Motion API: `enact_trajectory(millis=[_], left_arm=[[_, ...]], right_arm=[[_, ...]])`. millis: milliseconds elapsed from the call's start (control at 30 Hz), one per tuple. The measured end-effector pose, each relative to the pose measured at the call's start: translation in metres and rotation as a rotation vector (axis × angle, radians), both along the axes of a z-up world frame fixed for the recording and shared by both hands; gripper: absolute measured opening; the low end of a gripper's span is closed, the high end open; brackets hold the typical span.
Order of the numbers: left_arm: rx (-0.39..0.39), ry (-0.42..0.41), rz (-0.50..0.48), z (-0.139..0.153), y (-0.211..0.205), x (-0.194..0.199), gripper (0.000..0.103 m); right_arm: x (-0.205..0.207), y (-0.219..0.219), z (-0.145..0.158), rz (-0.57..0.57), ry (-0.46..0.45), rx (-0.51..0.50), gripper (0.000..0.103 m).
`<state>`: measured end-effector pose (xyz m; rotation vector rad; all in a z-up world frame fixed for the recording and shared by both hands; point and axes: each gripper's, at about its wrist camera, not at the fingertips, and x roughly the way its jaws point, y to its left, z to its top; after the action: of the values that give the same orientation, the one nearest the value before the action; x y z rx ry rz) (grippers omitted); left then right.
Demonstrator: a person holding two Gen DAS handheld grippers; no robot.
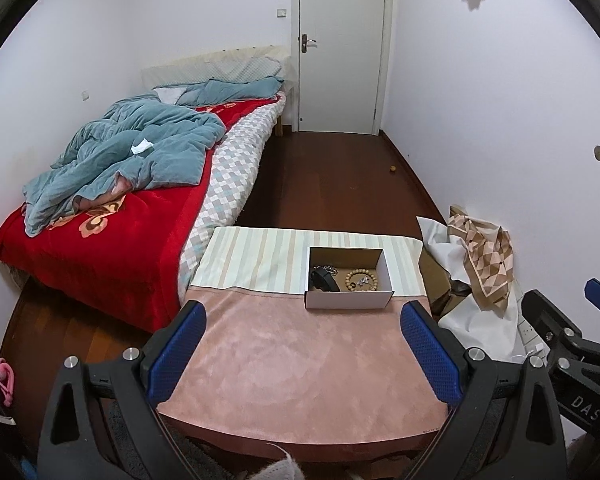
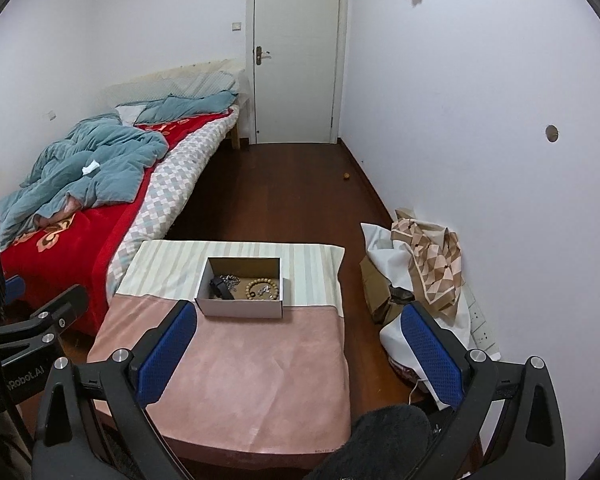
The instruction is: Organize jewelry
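A white cardboard box (image 1: 348, 298) (image 2: 240, 307) stands on a small table where the pink cloth (image 1: 300, 364) (image 2: 252, 376) meets a striped cloth. Inside lie a wooden bead bracelet (image 1: 362, 279) (image 2: 262, 289), a small silver piece within it, a black item (image 1: 323, 280) (image 2: 221, 288) and a silver chain (image 1: 331, 269) (image 2: 232, 279). My left gripper (image 1: 302, 316) is open and empty, near the table's front, short of the box. My right gripper (image 2: 298, 318) is open and empty, right of the box. Each gripper shows at the edge of the other's view.
A bed (image 1: 112, 216) with a red blanket and blue duvet lies left of the table. A heap of bags, patterned cloth (image 1: 486, 256) (image 2: 434, 264) and a cardboard box sits against the right wall. Dark wood floor leads to a shut white door (image 1: 340, 44).
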<state>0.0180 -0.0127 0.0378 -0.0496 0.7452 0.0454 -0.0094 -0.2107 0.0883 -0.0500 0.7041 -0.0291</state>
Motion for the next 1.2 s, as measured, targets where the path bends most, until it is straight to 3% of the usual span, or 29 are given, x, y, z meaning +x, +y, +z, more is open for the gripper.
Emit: enact_trajectory(millis=[233,567,867,1200], left_arm=[[0.002,0.016,0.006,-0.002,-0.001,0.011,0.103],[0.023,0.015,0.046,0.0,0.001,0.05,0.103],[0.032,0.103,0.054,-0.023,0.003,0.09,0.103],[0.026,0.161,0.048,-0.033,0.003,0.108,0.103]], right_arm=[[0.013,0.0,-0.003,-0.009,0.021,-0.003,0.103],[0.063,0.002,-0.012,-0.028,0.054,-0.013,0.103],[0.106,0.006,-0.031,-0.038,0.112,-0.04,0.103],[0.134,0.003,-0.041,-0.032,0.17,-0.039,0.103]])
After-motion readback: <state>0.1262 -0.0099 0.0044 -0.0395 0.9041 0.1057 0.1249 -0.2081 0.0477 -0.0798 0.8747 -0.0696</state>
